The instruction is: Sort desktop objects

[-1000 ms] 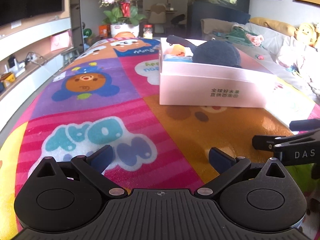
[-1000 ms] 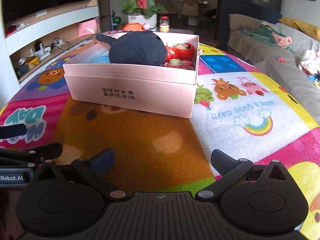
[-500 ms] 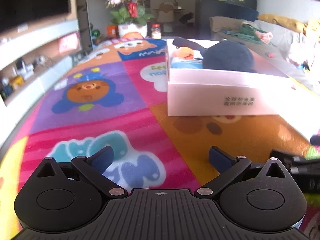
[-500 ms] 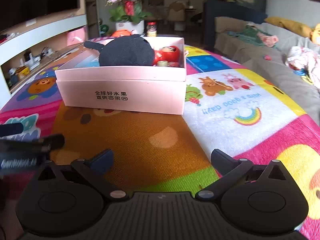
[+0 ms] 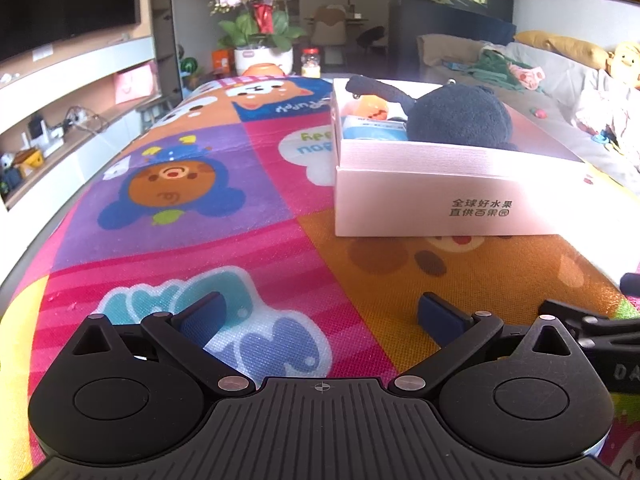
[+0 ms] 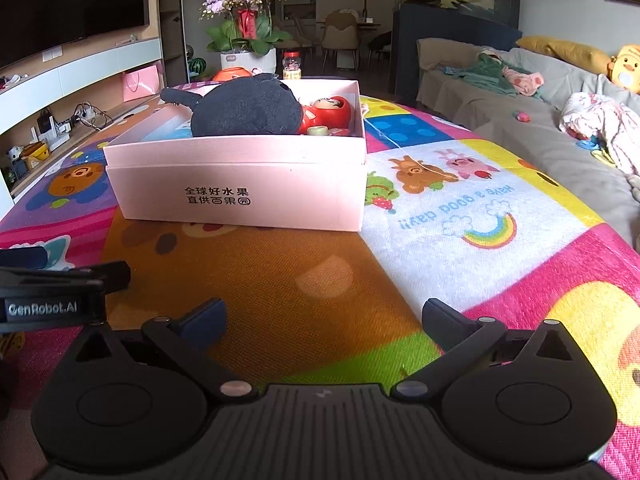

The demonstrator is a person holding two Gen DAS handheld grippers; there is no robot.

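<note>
Pink box [image 6: 240, 184] on a cartoon-print mat [image 6: 460, 216] holds a dark plush toy [image 6: 248, 110] and red doll [image 6: 330, 114]. Left gripper [image 5: 320, 318] and right gripper [image 6: 324, 320] spread wide, empty. Box appears nearer than a second ago.

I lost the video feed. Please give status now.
Left gripper open, empty. Right gripper open, empty. Toys already in pink box. Mat ahead bare.
</note>
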